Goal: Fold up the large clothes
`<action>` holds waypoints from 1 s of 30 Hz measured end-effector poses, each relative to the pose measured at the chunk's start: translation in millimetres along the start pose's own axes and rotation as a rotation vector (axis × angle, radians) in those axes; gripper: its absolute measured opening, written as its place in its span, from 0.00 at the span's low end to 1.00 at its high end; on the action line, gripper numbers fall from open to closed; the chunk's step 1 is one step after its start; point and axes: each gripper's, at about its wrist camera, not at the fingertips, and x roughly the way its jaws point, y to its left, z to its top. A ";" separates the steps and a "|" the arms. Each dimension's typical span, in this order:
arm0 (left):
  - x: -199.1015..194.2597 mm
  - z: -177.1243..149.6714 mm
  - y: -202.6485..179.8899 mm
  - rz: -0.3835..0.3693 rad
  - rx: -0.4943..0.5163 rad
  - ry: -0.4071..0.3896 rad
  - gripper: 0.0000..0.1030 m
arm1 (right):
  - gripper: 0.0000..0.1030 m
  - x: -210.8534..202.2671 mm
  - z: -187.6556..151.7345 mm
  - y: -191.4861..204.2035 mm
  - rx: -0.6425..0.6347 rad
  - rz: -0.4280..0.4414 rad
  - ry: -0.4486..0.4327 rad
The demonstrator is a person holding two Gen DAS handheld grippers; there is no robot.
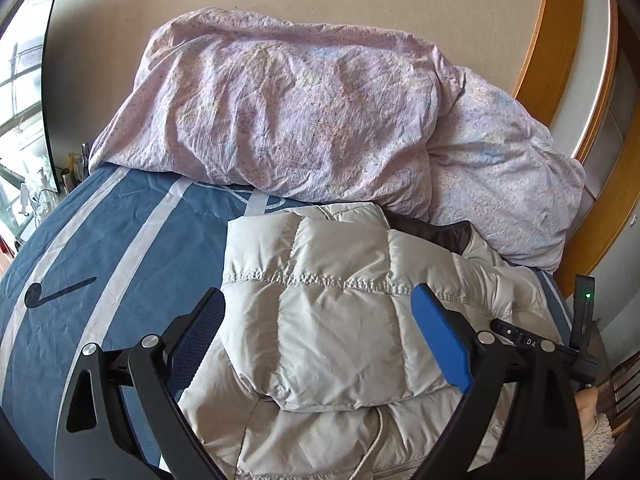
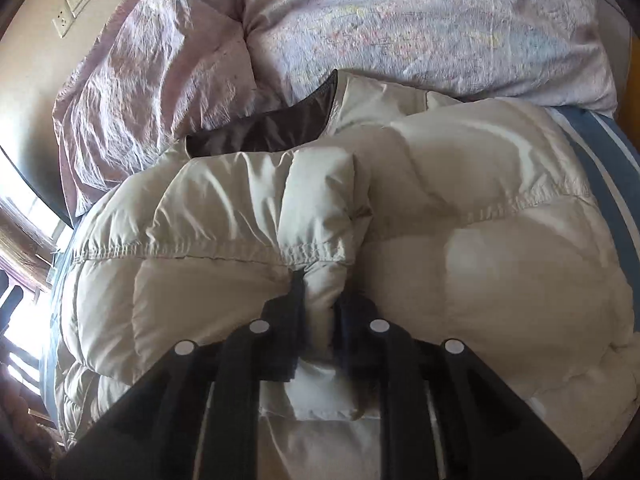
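A cream quilted down jacket (image 1: 340, 320) lies on the bed, its dark brown lining (image 1: 440, 236) showing at the collar. My left gripper (image 1: 320, 300) is open, its blue-padded fingers (image 1: 440, 336) spread either side of a folded part of the jacket, just above it. In the right wrist view the jacket (image 2: 460, 240) fills the middle. My right gripper (image 2: 320, 300) is shut on a bunched fold of the jacket's sleeve (image 2: 316, 280), pinched between its dark fingers. The lining (image 2: 272, 124) shows near the collar.
A crumpled pink patterned duvet (image 1: 300, 112) is piled at the head of the bed behind the jacket. The blue sheet with white stripes (image 1: 120, 248) lies to the left. A wooden headboard frame (image 1: 560, 60) stands at the right. Wall sockets (image 2: 74, 4) are on the beige wall.
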 end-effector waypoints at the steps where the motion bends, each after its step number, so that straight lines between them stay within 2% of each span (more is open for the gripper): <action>1: 0.7 -0.5 -0.3 0.000 0.006 0.002 0.92 | 0.17 -1.1 0.7 3.6 -0.020 -0.019 0.006; 4: -0.7 1.3 -2.8 0.017 0.030 -0.007 0.92 | 0.34 -16.8 6.9 5.5 -0.031 -0.047 0.003; 6: -1.3 4.4 -5.1 0.031 0.049 -0.023 0.95 | 0.42 -39.8 10.8 2.4 -0.030 -0.058 -0.090; 8: 1.9 8.3 -9.8 0.044 0.067 -0.033 0.96 | 0.42 -61.0 15.0 3.3 -0.051 -0.081 -0.204; 9: 5.2 9.9 -12.9 0.045 0.077 -0.030 0.96 | 0.42 -65.1 17.4 7.3 -0.075 -0.073 -0.227; 13: 27.5 10.7 -30.8 0.063 0.129 -0.011 0.96 | 0.41 -52.3 23.0 28.1 -0.162 -0.019 -0.201; 18: 59.2 1.0 -46.4 0.115 0.189 0.010 0.96 | 0.39 -28.3 24.6 42.3 -0.208 -0.029 -0.184; 24: 92.7 -9.2 -45.5 0.207 0.241 0.052 0.96 | 0.38 6.2 19.7 43.3 -0.272 -0.127 -0.133; 27: 112.1 -10.3 -33.9 0.197 0.202 0.114 0.96 | 0.38 19.9 12.0 50.2 -0.330 -0.190 -0.124; 30: 125.3 -12.3 -31.8 0.200 0.197 0.146 0.98 | 0.38 28.5 9.7 50.2 -0.340 -0.211 -0.123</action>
